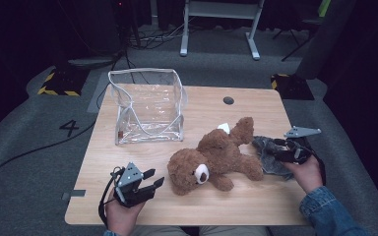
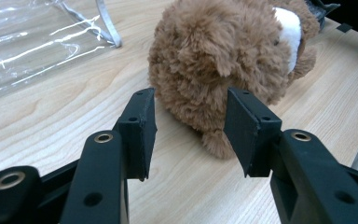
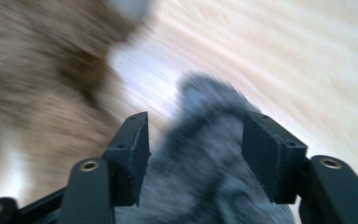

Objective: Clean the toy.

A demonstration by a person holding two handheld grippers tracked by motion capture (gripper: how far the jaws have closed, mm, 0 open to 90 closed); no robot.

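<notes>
Dark room, light wooden tabletop point(image 1: 256, 196): brown teddy bear point(image 1: 215, 156) lies mid-table, its head just ahead of the left gripper point(image 2: 191, 130), jaws parted and empty, apparently lined up to grasp it. Right gripper point(image 3: 193, 154) has jaws spread astride a grey cloth point(image 3: 200, 177), pads not pressing; clear bag point(image 1: 147, 105) stands open beyond, likely the destination.

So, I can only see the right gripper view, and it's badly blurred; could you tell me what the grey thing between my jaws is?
Observer: It's a grey plush toy lying on the table, right of a brown teddy bear. The right gripper stands open over it.
Operator: Thank you. Where is the other gripper?
Observer: The left gripper is open near the table's front edge, aimed at the bear's head, not touching it.
Operator: Is there anything to put the toys in?
Observer: A clear plastic bag stands open-topped behind the bear.
</notes>
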